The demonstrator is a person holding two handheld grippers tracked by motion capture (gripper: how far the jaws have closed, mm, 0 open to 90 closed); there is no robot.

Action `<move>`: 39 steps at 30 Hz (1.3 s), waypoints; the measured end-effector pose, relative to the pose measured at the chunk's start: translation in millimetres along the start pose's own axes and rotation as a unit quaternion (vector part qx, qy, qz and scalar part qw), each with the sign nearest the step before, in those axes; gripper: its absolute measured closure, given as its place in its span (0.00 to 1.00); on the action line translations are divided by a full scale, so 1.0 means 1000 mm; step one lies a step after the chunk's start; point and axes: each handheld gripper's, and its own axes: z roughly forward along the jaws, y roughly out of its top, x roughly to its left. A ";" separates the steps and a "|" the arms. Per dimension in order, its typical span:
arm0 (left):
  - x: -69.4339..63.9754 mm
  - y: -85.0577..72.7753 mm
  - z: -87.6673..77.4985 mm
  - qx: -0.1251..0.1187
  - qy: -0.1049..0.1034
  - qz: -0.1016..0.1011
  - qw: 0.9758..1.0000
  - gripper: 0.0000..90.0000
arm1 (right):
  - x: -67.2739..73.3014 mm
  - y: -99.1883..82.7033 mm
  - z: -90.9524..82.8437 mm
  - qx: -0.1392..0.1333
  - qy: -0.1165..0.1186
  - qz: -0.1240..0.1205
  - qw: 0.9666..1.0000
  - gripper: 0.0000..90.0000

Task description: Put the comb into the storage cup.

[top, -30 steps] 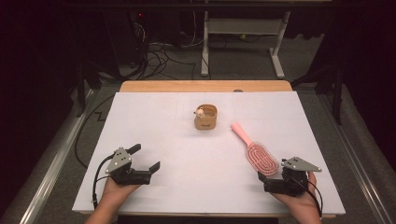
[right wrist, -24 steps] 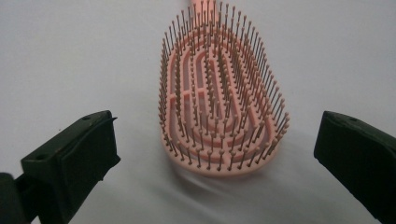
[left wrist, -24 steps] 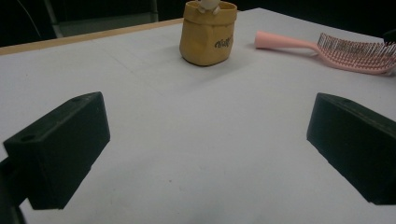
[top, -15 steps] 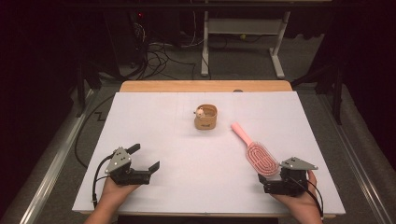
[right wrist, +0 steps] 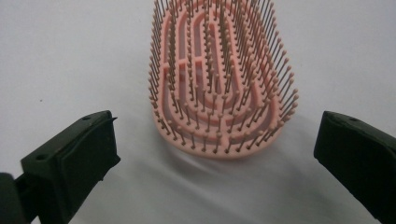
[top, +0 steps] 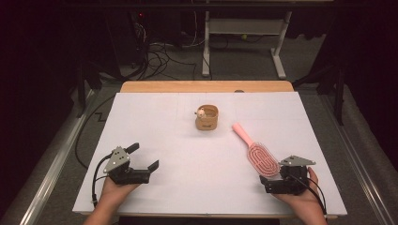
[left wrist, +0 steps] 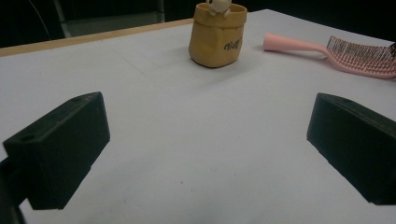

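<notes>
On my screens I count one pink hairbrush point(top: 257, 150), one small tan pot point(top: 207, 117) with a single little figure point(top: 201, 113) peeking from it, two grippers, left gripper point(top: 144, 156) and right gripper point(top: 265, 183), and one white table point(top: 187, 159) beneath.

The left hand point(top: 115, 187) came in from the bottom edge at about seven o'clock of the high view, wrapped around the black two-jaw left gripper point(top: 143, 157), whose grey three-cornered plate faced up and whose cable looped off toward nine o'clock. Its jaws stood wide apart, aimed toward two o'clock, with nothing between them. The right hand point(top: 300, 194) entered at about five o'clock, cradling the black two-jaw right gripper point(top: 267, 180), also topped by a grey plate. Its jaws were spread wide too, pointing toward eleven o'clock and low over the table.
</notes>
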 end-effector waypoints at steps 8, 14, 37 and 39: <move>0.000 0.002 0.001 -0.005 -0.001 0.013 1.000 0.00 | -0.001 0.009 0.001 0.039 0.001 -0.021 0.999 0.00; -0.001 0.004 0.000 -0.009 -0.007 0.008 1.000 0.00 | 0.002 0.019 0.001 0.071 0.002 -0.039 0.997 0.00; -0.002 0.005 0.002 -0.004 -0.012 0.005 1.000 0.00 | -0.007 0.035 0.006 0.127 0.016 -0.048 0.991 0.00; -0.002 0.004 0.002 -0.002 -0.011 0.009 1.000 0.00 | -0.008 0.038 0.007 0.130 0.019 -0.048 0.990 0.00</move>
